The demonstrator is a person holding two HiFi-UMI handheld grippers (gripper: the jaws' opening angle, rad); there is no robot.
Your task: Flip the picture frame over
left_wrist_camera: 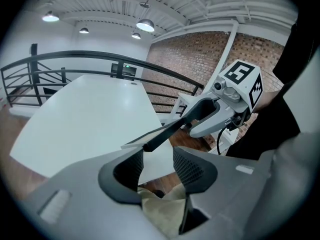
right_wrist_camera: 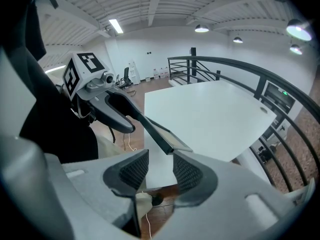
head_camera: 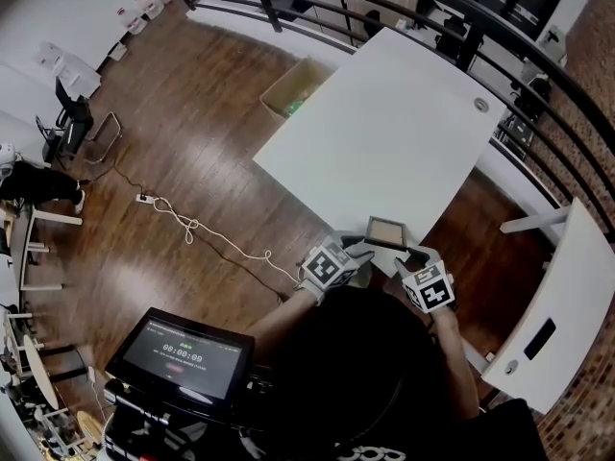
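Observation:
The picture frame (head_camera: pixel 386 230) hangs over the near corner of the white table (head_camera: pixel 384 133), spanning my two grippers. In the right gripper view it is a dark bar seen edge-on (right_wrist_camera: pixel 155 131), and its near end sits between my right gripper's (right_wrist_camera: pixel 161 166) jaws, which are shut on it. My left gripper (left_wrist_camera: pixel 156 161) has its jaws wide apart; the frame's other end (left_wrist_camera: pixel 170 129) rests just at the tip of the left finger without being pinched. In the head view the left gripper (head_camera: pixel 363 250) is at the frame's left and the right gripper (head_camera: pixel 411 255) at its right.
A cardboard box (head_camera: pixel 293 89) stands on the wooden floor by the table's far left side. A black railing (head_camera: pixel 538 75) runs behind the table. A second white table (head_camera: pixel 567 296) is at the right. A white cable (head_camera: pixel 192 224) and a monitor (head_camera: pixel 183 353) lie to the left.

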